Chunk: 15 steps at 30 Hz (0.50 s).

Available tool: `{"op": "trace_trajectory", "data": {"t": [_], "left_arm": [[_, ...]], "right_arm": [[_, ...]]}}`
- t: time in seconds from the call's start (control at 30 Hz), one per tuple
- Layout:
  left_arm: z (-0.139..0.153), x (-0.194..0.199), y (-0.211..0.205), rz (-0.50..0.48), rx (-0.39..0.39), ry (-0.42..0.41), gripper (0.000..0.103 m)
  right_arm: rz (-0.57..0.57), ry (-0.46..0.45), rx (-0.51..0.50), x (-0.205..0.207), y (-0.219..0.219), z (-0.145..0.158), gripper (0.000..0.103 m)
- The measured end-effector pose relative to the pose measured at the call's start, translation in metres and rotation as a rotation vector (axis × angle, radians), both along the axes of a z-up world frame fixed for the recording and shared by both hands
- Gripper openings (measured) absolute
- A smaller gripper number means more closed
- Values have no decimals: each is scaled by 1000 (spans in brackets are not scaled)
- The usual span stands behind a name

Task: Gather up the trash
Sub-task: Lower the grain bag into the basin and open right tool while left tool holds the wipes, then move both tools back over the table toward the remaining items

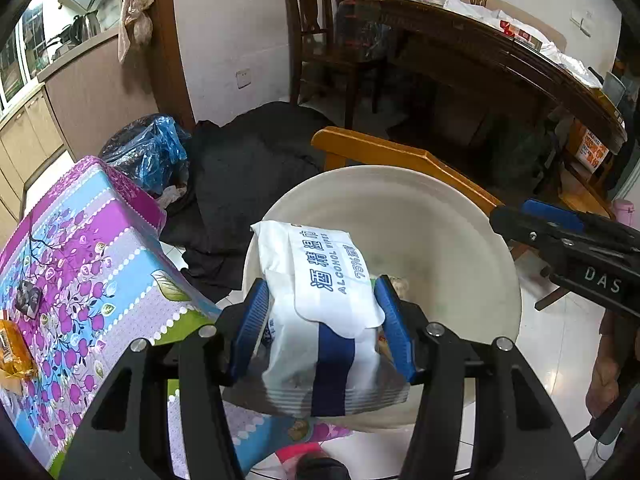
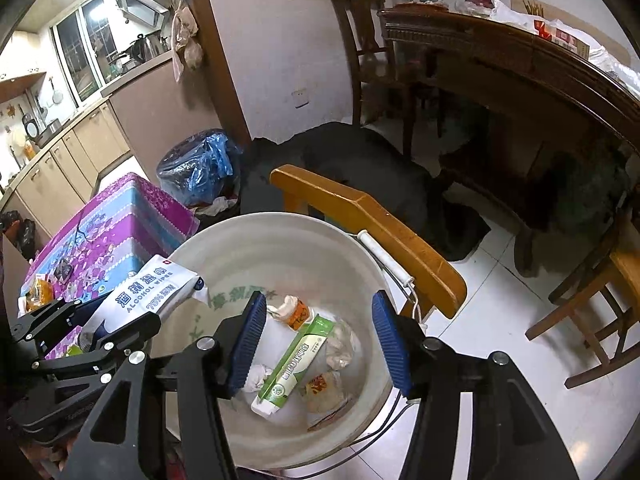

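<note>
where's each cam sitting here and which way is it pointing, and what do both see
Left wrist: on the left gripper, looking forward and down over the white bucket; its own blue fingers clamp the alcohol wipes pack; the right gripper pokes in at right.
Right wrist: on the right gripper, open above the bucket, looking down at the toothpaste box; the left gripper shows at left.
Shared: bucket, wipes pack, floral tablecloth, wooden chair.

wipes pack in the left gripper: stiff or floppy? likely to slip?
Probably soft: the alcohol wipes pack bulges and creases between the left hand-held gripper pads. Its free end droops over the bucket rim, so likely floppy. Glossy film could slip, though ribbed pads should help.
</note>
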<state>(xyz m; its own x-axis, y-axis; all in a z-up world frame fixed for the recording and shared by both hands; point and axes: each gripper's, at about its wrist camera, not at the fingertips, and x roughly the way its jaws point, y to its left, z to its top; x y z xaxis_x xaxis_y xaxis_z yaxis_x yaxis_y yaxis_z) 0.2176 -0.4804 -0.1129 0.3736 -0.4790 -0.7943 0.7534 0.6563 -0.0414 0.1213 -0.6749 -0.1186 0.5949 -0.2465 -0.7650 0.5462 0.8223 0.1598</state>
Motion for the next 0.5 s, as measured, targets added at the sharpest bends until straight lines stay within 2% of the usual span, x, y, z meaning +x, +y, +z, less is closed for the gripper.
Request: {"op": "trace_trajectory", "data": {"t": [0.23,0.5], "left_arm": [[3,-2,15,14,-5,-4,53],[8,-1,54,61,-21,-21,56]], "right_arm": [[10,-39,-36,-7,16,15,58],[29,-155,-73,-25,53,38,72]]}}
